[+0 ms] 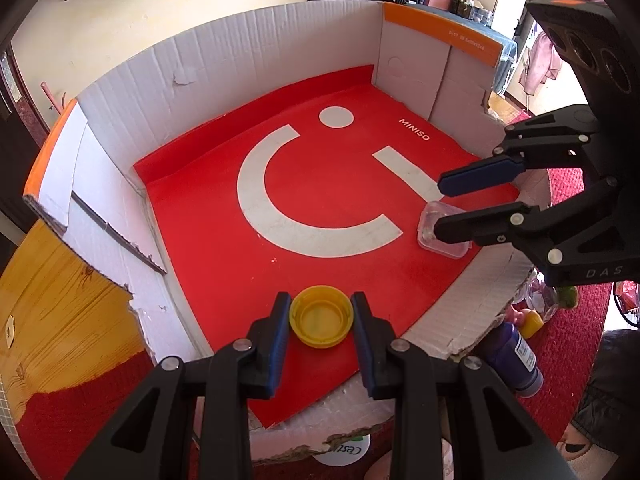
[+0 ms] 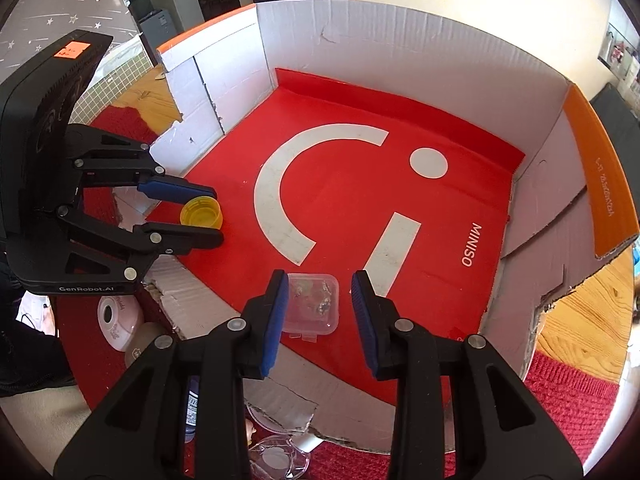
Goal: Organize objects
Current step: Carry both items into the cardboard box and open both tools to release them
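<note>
A yellow cap [image 1: 321, 321] lies open side up on the red floor of a cardboard box [image 1: 224, 60]. My left gripper [image 1: 321, 312] is open with one finger on each side of the cap; whether the pads touch it I cannot tell. It also shows in the right wrist view [image 2: 208, 216], around the cap [image 2: 201, 212]. A small clear plastic container [image 2: 312, 304] sits on the box floor near the front edge. My right gripper [image 2: 320, 300] is open above it, its left finger over the container's left side. In the left wrist view the right gripper [image 1: 452, 204] hovers over the container [image 1: 440, 232].
The box has white corrugated walls with orange top strips [image 2: 600, 184] and a torn low front wall [image 1: 472, 316]. It rests on a wooden table [image 1: 52, 300] with a red cloth [image 2: 568, 400]. A purple bottle [image 1: 516, 356], a white round object [image 2: 116, 320] and clear plastic items [image 2: 276, 456] lie outside the front.
</note>
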